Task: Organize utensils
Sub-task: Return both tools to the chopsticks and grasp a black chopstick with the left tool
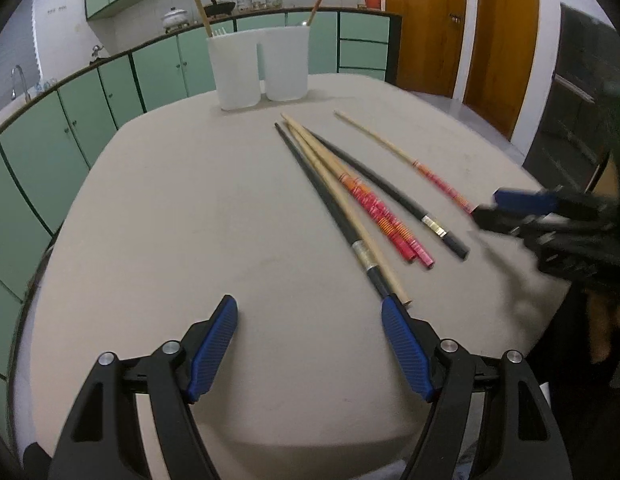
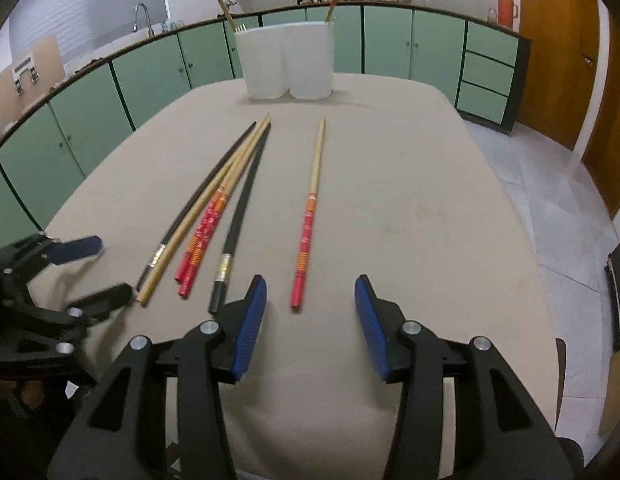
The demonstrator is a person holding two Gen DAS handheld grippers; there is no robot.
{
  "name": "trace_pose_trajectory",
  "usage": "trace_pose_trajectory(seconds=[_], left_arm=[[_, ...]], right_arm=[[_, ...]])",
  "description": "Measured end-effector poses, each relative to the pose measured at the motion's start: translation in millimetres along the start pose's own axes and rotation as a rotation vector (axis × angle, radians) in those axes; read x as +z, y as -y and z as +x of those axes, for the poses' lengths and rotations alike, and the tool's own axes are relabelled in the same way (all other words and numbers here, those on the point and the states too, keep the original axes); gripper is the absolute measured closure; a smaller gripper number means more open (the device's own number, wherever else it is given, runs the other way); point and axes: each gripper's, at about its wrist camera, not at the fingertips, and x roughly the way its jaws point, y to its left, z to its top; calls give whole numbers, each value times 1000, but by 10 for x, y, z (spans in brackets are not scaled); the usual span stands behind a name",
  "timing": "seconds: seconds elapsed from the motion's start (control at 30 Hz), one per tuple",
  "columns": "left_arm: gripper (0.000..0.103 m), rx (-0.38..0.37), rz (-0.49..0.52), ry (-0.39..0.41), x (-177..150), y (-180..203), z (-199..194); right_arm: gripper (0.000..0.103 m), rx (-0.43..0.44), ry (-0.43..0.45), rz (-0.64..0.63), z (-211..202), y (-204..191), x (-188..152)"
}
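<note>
Left wrist view: left gripper [image 1: 310,312] spread wide over the table [image 1: 170,220], empty — its right pad at the butt ends of the bundled chopsticks [image 1: 349,200]. Right wrist view alone shows the right gripper [image 2: 310,294] apart, empty, the lone chopstick [image 2: 310,216] ahead between its pads; white holders [image 2: 288,62] beyond.

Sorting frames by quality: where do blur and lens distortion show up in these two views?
Left wrist view: the right gripper at the right edge is smeared by motion, while the chopsticks stay sharp. Right wrist view: the left gripper is blurred at the left edge. Both views: fisheye bends the cabinet line into an arc.
</note>
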Motion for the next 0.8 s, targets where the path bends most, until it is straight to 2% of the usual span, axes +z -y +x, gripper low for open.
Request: trace_pose_trajectory(seconds=[0.17, 0.33, 0.53, 0.57, 0.63, 0.7, 0.73, 0.77, 0.8], left_arm=[[29, 33, 31, 4, 39, 87, 15], [30, 18, 17, -32, 1, 89, 113], [31, 28, -5, -5, 54, 94, 179], [35, 29, -15, -1, 66, 80, 186], [48, 39, -41, 13, 85, 34, 205], [73, 42, -62, 27, 97, -17, 204], [79, 36, -72, 32, 99, -44, 202], [91, 32, -83, 35, 96, -67, 200], [96, 32, -97, 41, 89, -92, 198]], right_arm=[[58, 8, -5, -3, 50, 4, 7], [58, 11, -7, -7, 49, 4, 6], [59, 3, -2, -19, 70, -6, 25], [59, 2, -3, -23, 82, -7, 32], [68, -6, 0, -25, 97, -3, 39], [81, -18, 5, -20, 109, 15, 48], [83, -24, 8, -13, 109, 23, 48], [89, -31, 12, -3, 107, 30, 45], [92, -36, 16, 3, 108, 30, 41]])
